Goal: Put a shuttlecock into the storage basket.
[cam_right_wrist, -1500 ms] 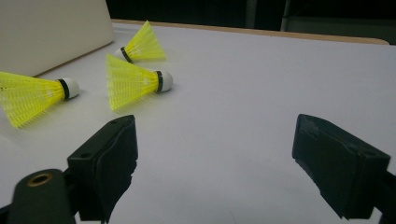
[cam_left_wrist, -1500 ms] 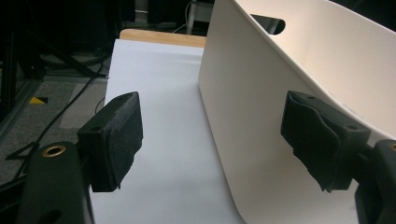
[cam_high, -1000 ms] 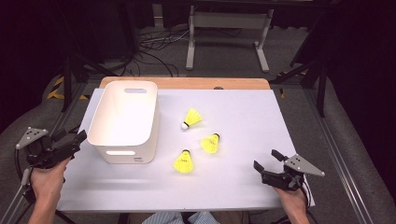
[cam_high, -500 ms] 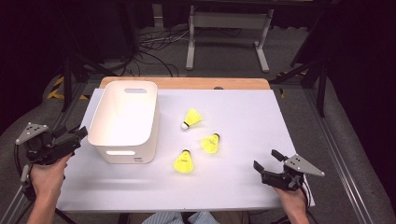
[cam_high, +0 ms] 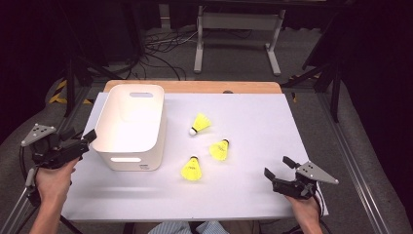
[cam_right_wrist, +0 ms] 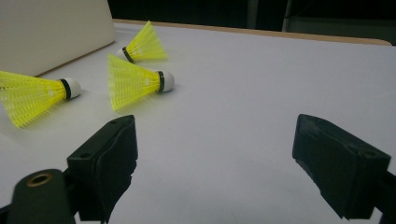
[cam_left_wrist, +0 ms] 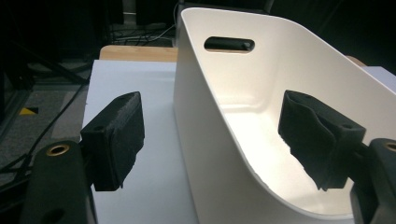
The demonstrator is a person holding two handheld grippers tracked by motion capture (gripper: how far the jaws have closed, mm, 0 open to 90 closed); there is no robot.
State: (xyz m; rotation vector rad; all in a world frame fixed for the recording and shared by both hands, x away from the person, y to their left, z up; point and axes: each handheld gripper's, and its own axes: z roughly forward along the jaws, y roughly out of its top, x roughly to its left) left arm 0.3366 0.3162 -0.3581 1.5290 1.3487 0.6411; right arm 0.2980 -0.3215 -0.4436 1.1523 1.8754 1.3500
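Note:
A white bin (cam_high: pixel 131 124) stands on the left of the white table top (cam_high: pixel 253 112). Three yellow shuttlecocks lie to its right: a far one (cam_high: pixel 200 123), a middle one (cam_high: pixel 220 149) and a near one (cam_high: pixel 191 168). My left gripper (cam_high: pixel 83 137) is open at the bin's near left corner. In the left gripper view (cam_left_wrist: pixel 217 126) one jaw is outside the bin (cam_left_wrist: pixel 261 70) and the other inside, with the wall between them, untouched. My right gripper (cam_high: pixel 277 167) is open at the front right, empty (cam_right_wrist: pixel 222 154), facing the shuttlecocks (cam_right_wrist: pixel 137 81), (cam_right_wrist: pixel 32 95), (cam_right_wrist: pixel 142 46).
A wooden strip (cam_high: pixel 195 87) edges the table's far side. Beyond it, on the floor, are cables (cam_high: pixel 160 53) and a metal stand (cam_high: pixel 238 29). The bin's side (cam_right_wrist: pixel 51 32) shows at the upper left of the right gripper view.
My left gripper has edged slightly forward toward the bin. The right gripper and the shuttlecocks have stayed put.

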